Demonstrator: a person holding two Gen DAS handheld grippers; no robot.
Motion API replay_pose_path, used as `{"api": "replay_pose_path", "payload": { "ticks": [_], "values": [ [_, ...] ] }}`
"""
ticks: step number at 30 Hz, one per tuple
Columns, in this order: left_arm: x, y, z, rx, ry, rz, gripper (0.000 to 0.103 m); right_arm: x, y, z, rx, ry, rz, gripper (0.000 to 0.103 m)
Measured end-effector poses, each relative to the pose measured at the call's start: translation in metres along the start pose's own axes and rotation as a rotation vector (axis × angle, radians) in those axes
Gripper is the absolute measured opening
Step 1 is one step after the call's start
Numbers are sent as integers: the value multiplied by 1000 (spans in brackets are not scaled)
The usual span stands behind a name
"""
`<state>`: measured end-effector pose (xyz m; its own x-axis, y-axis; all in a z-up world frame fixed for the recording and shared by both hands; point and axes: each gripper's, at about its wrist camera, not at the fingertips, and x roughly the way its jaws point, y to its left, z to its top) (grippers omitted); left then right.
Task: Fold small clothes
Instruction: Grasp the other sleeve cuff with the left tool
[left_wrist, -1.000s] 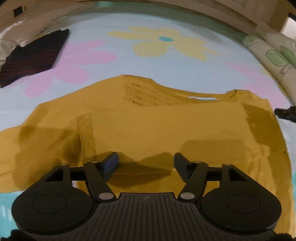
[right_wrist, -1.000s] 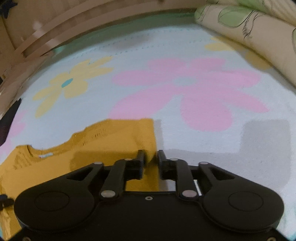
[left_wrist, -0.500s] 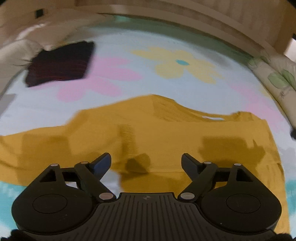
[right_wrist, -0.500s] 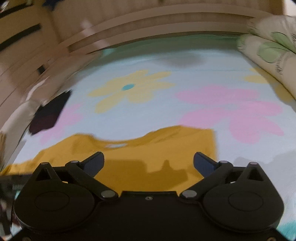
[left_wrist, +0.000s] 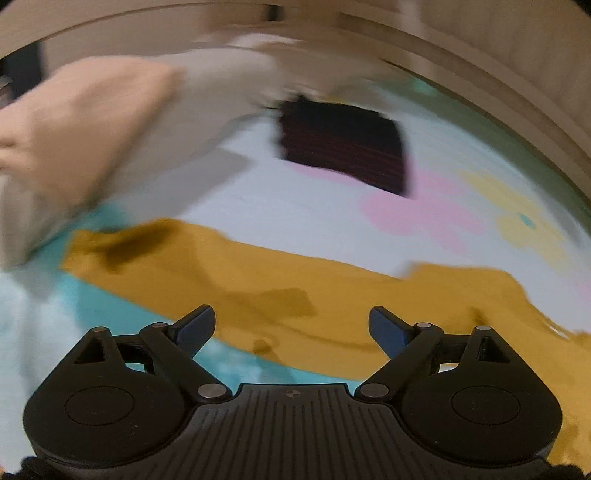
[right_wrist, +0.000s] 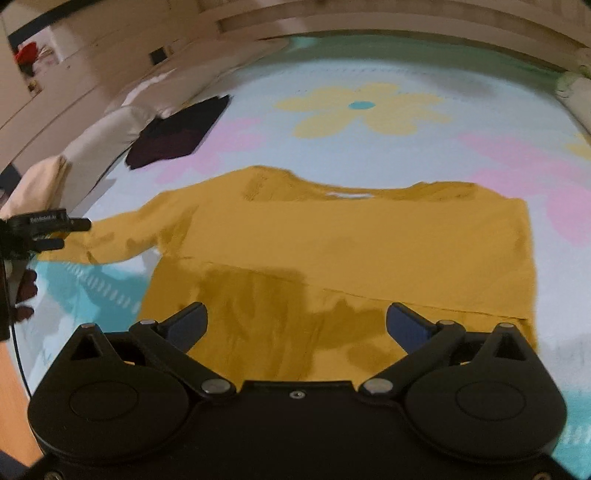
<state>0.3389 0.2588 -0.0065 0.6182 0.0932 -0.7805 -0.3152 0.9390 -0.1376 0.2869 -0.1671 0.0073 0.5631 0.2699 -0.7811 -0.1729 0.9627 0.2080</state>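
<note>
A mustard-yellow long-sleeved top lies flat on the flowered sheet, its right side folded in with a straight edge. Its left sleeve stretches out to the left. My right gripper hovers over the top's lower hem, open wide with nothing between its fingers. My left gripper hangs above the sleeve with its jaws opening and nothing between them. In the right wrist view the left gripper shows at the sleeve's end. The left wrist view is blurred.
A dark folded garment lies at the back left of the sheet, also in the left wrist view. Beige pillows line the left side. A leaf-print pillow sits at the right. A wooden headboard runs behind.
The right gripper, nearly shut at the top's edge before, has opened wide and pulled back. The left jaws have widened and that gripper has swung left, from the body to the sleeve.
</note>
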Motion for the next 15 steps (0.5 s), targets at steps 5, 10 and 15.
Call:
{"api": "replay_pose_path", "payload": {
  "ticks": [5,10,15],
  "values": [
    [14,55,5,-133,21,60,91,5,7,4,-5,9,44,103],
    [27,82,2,-223,54,62,91,10,20,1,-27,27,83,103],
    [43,82,8,-253,23,38,102,13,28,4,-24,32,130,103]
  ]
}}
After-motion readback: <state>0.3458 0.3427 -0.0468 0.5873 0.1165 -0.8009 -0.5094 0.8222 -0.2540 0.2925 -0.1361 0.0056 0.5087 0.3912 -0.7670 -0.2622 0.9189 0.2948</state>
